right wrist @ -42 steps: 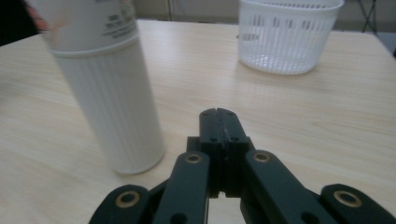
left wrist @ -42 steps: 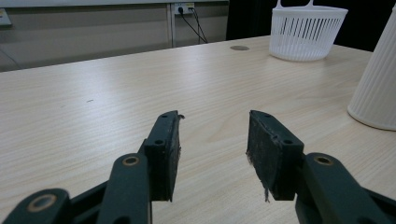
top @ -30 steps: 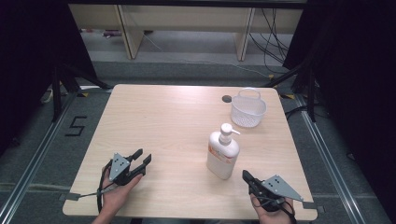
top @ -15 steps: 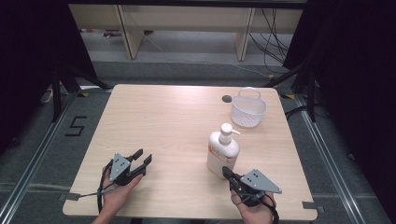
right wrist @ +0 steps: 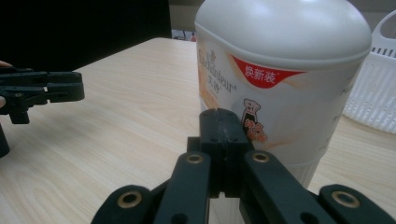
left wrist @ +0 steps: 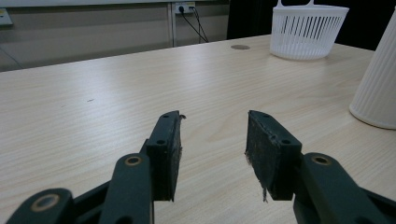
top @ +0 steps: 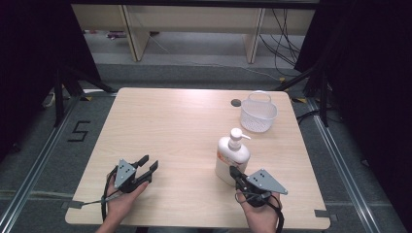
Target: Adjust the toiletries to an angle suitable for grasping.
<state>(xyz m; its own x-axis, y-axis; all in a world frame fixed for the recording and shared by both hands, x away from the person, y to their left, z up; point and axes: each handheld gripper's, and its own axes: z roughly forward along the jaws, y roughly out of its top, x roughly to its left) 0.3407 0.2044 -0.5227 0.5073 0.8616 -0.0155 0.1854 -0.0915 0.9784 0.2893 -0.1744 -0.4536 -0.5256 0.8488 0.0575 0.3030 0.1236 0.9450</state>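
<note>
A white pump bottle of hand soap (top: 232,156) stands upright on the pale wooden bench (top: 175,126), its red and orange label facing the person's side. The right tongs (top: 232,170), held in a hand at the near edge, point at the bottle's base with their jaws pressed together on nothing, tips just beside the bottle; whether they touch it cannot be told. Well to the left of the bottle, the left tongs (top: 148,163) rest in the other hand with jaws wide apart and nothing between them. Beyond the bottle, toward the far right corner, sits a white slotted plastic basket (top: 258,113), with a small dark round hole (top: 236,103) just left of it.
</note>
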